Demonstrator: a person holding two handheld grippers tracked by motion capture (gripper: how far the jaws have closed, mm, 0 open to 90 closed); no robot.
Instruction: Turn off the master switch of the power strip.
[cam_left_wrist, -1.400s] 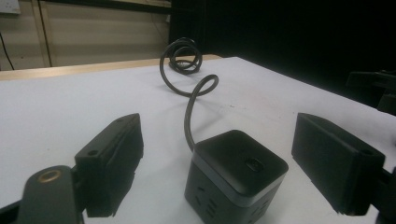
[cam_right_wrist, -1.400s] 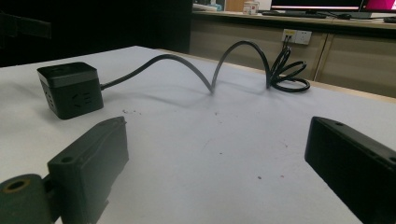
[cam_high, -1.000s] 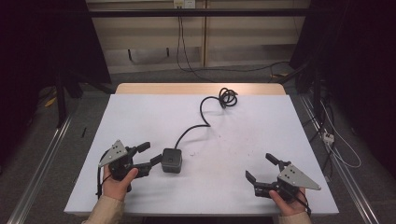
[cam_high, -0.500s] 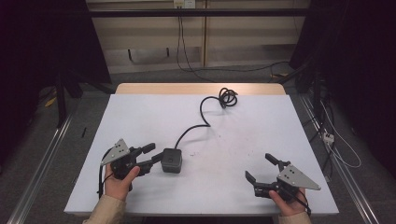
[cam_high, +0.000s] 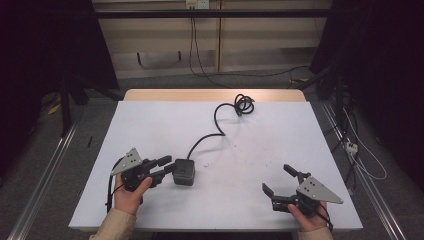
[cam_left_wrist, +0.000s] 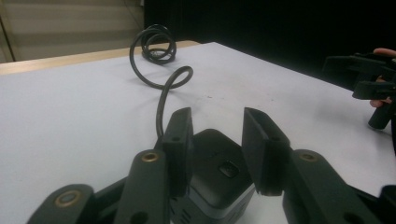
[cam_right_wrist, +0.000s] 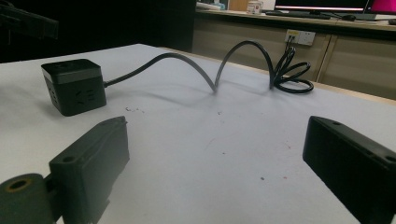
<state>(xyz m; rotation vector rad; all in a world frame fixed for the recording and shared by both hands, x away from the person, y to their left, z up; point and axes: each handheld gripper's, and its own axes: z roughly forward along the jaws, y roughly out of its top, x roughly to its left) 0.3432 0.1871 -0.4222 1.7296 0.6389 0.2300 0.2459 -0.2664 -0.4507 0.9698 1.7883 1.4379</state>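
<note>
A black cube socket (cam_high: 184, 171) sits on the white table (cam_high: 150, 125), and its black cable (cam_high: 216, 122) runs back to a coil (cam_high: 244, 104) near the far edge. My left gripper (cam_high: 169, 166) points right at the cube's left side. In the left gripper view the cube (cam_left_wrist: 219, 172) lies between the jaws, which have just been closing. A thin gap still shows on the right side, so my left gripper (cam_left_wrist: 217, 121) is open. My right gripper (cam_high: 276, 179) stands open at the front right with nothing between its fingers.
In the right gripper view the cube (cam_right_wrist: 74, 86) stands far left and the cable (cam_right_wrist: 219, 70) arches across the table's middle. The right gripper (cam_left_wrist: 369, 79) shows at the right edge of the left gripper view. Dark floor surrounds the table.
The left gripper's jaws have narrowed around the cube's left side. Both hands and the cube have stayed in place.
</note>
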